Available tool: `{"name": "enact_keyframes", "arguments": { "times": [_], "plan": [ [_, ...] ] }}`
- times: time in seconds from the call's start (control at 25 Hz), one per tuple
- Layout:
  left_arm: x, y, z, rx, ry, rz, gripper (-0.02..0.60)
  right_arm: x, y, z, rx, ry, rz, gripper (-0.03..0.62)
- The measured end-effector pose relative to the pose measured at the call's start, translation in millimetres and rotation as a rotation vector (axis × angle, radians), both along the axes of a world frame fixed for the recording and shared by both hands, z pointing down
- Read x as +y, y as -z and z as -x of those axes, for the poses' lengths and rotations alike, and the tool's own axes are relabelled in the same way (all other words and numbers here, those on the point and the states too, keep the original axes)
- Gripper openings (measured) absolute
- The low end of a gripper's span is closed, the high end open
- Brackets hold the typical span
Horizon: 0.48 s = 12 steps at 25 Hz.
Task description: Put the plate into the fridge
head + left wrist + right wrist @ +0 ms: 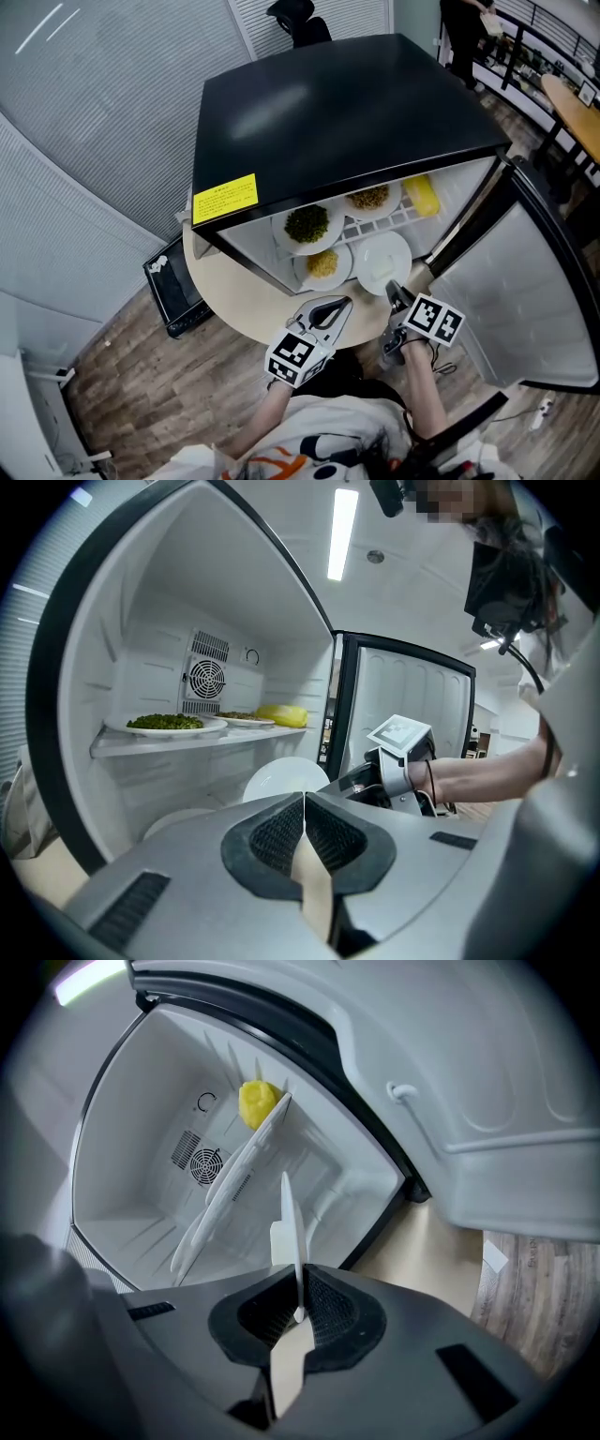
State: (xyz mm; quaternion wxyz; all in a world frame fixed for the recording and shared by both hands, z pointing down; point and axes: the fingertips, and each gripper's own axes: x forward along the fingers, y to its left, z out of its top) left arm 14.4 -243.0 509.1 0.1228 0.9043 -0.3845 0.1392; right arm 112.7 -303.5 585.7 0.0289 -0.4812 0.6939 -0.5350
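Note:
A small black fridge (337, 103) stands open on a round table (234, 295). An empty white plate (382, 262) is at the mouth of the lower compartment, with my right gripper (395, 291) shut on its near rim. In the right gripper view the plate (292, 1227) shows edge-on between the jaws of the right gripper (298, 1312). The left gripper view shows the plate (279, 778) in front of the lower compartment. My left gripper (339, 306) hovers just left of the plate, shut and empty (303, 804).
The upper shelf (239, 1185) carries a plate of greens (309, 225), a plate of brown food (372, 199) and a yellow item (422, 194). A plate of yellow food (322, 266) lies below. The door (530, 281) hangs open at right. A black box (173, 281) sits on the floor.

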Motion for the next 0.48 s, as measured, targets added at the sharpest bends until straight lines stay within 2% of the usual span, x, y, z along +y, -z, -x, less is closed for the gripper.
{"name": "enact_keyframes", "arguments": {
  "times": [0.48],
  "plan": [
    [-33,5,0,-0.004,-0.088,-0.018,0.014,-38,-27,5,0.017,-0.080,0.063,0.025]
  ]
}}
